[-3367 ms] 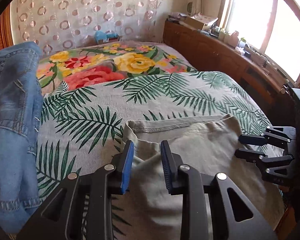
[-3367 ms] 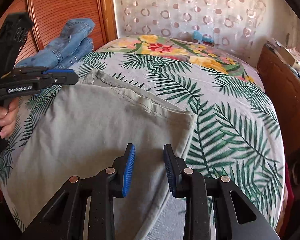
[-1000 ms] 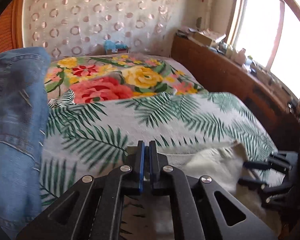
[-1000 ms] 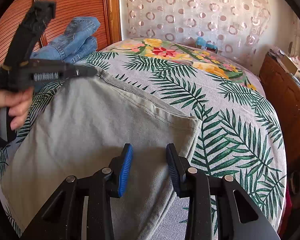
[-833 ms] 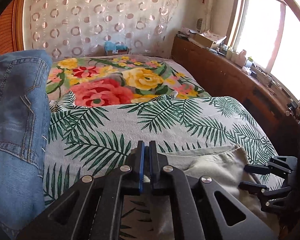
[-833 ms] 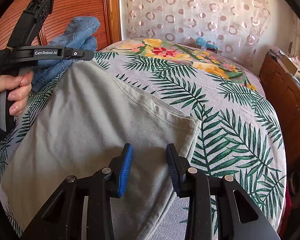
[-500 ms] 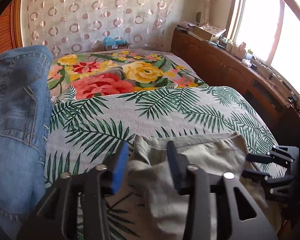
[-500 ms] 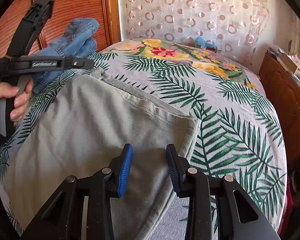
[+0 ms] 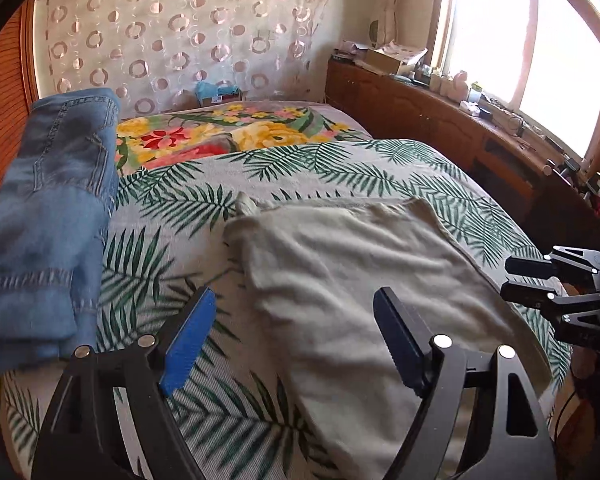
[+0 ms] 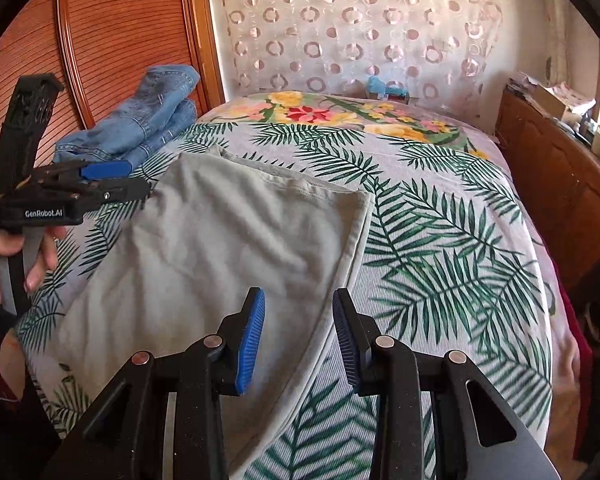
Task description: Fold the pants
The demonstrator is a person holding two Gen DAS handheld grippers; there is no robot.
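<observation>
From the left wrist camera, the left gripper [image 9: 294, 342] hangs over the bed [image 9: 360, 172] with its jaws wide and opening further, nothing pressed between the pads. The grey pants [image 9: 352, 276] lie flat on the palm-leaf bedspread, folded into a broad panel; the right-hand blue pad [image 9: 396, 344] sits above the cloth, the left one over bare bedspread. A small tip of fabric pokes up at the far left corner of the panel. A pile of jeans [image 9: 48, 216] rests just beside the pants on the left. The right gripper [image 9: 508, 280] shows at the right edge, its fingers close together and clear of the cloth

From the right wrist camera, the right gripper [image 10: 299, 338] has its jaws partly apart, gripping nothing; the right-hand edge of the pants [image 10: 220, 248] runs beneath the gap. The left gripper [image 10: 136, 184], held in a hand [image 10: 4, 256], hovers near the far left corner of the garment

Risks, as I judge them: the raised corner may leave the next fold uneven if it isn't smoothed; a pinch taken at the edge could catch only the top layer and peel the fold apart; a low pass could also snag the bedspread or drag the jeans along
</observation>
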